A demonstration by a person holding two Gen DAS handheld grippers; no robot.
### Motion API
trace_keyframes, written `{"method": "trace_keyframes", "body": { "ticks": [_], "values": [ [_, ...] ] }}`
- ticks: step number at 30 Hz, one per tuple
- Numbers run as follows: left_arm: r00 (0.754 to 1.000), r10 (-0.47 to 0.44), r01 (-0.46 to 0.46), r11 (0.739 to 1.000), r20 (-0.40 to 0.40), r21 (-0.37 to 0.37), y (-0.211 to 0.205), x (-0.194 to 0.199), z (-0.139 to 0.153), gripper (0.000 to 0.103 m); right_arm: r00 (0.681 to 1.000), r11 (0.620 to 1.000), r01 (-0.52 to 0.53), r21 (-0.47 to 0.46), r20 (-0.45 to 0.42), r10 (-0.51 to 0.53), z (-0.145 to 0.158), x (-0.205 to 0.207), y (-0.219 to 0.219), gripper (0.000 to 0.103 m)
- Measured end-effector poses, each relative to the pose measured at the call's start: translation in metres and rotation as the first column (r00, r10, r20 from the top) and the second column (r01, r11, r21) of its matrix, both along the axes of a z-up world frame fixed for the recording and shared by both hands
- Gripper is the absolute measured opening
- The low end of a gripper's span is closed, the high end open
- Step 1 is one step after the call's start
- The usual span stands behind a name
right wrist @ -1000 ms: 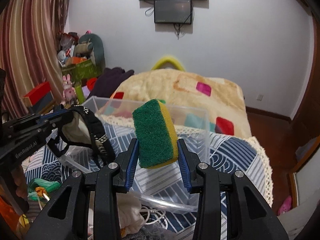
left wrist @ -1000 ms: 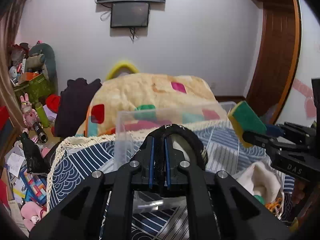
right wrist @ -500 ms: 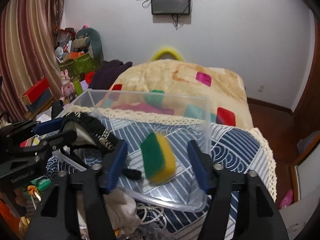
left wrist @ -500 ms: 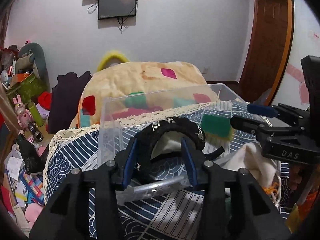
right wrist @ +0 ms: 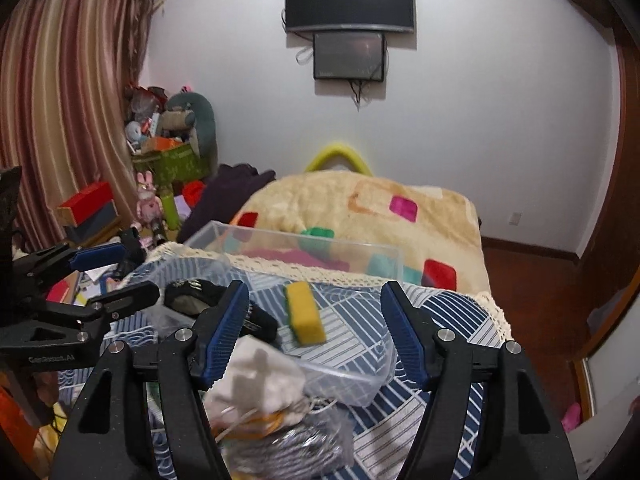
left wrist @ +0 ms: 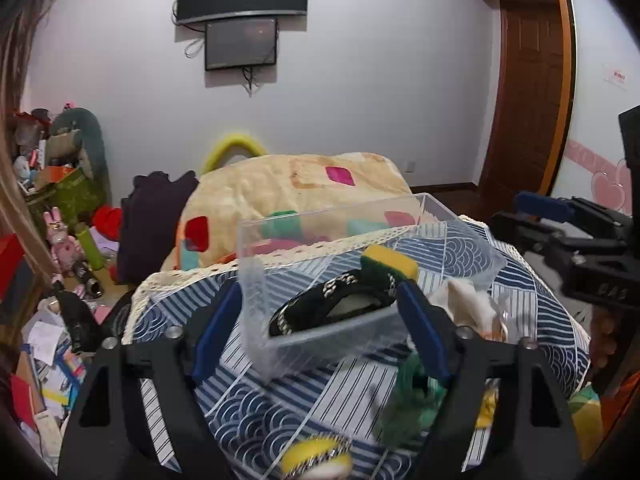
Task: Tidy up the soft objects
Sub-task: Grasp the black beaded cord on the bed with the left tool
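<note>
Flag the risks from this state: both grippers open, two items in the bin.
1. The clear bin sits on a soft, uneven quilted cover; a nudge from the open left gripper straddling its near corner could tip it.
2. The next pickups, the white cloth and grey cord bundle, lie tangled together, so the right gripper may drag both.

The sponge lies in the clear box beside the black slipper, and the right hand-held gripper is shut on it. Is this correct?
Not quite. The right wrist view shows the right hand-held gripper open; the sponge lies free in the clear box, beside the black slipper.
</note>
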State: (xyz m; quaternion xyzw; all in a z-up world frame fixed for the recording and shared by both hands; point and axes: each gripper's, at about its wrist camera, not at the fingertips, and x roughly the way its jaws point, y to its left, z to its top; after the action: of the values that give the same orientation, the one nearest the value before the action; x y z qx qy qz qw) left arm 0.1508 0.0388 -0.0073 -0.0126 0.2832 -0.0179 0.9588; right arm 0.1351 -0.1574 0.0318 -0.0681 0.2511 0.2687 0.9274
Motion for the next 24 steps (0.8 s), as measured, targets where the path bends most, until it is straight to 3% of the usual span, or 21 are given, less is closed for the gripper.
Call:
{"method": "trace_keyframes", "body": {
  "ticks": [2,7,13,15,17,19,24],
  "values": [
    [1.0,0.014,-0.015,1.0,0.012,0.009,0.002,-0.011,0.001,0.094,1.0,1.0,-0.015,0.014,0.011,0.015,0.002,-0.01,0.0,0.065],
    [0.999,0.039,-0.04,0.999,0.024,0.024,0.007,-0.046,-0.006,0.094,0.998,0.997,-0.064,0.032,0.008,0.063,-0.003,-0.033,0.0,0.065],
    [0.999,0.036,-0.036,0.999,-0.04,-0.004,0.018,-0.07,-0.031,0.093,0.995,0.994,-0.101,0.036,-0.023,0.102,-0.019,-0.054,0.004,0.065],
    [0.998,0.031,-0.032,0.999,-0.058,-0.019,0.022,-0.075,-0.04,0.083,0.994,0.994,-0.1,0.035,-0.034,0.102,-0.024,-0.058,0.006,0.065],
    [0.997,0.021,-0.024,0.999,-0.079,-0.043,0.027,-0.076,-0.048,0.065,0.993,0.993,-0.108,0.04,-0.052,0.11,-0.029,-0.062,0.008,0.065],
    [0.994,0.019,-0.024,0.998,-0.106,-0.049,0.029,-0.075,-0.055,0.057,0.991,0.993,-0.113,0.044,-0.07,0.116,-0.035,-0.064,0.009,0.065],
    [0.989,0.01,-0.021,0.997,-0.147,-0.069,0.033,-0.074,-0.07,0.047,0.984,0.99,-0.134,0.036,-0.115,0.137,-0.052,-0.075,0.015,0.065]
  ]
}}
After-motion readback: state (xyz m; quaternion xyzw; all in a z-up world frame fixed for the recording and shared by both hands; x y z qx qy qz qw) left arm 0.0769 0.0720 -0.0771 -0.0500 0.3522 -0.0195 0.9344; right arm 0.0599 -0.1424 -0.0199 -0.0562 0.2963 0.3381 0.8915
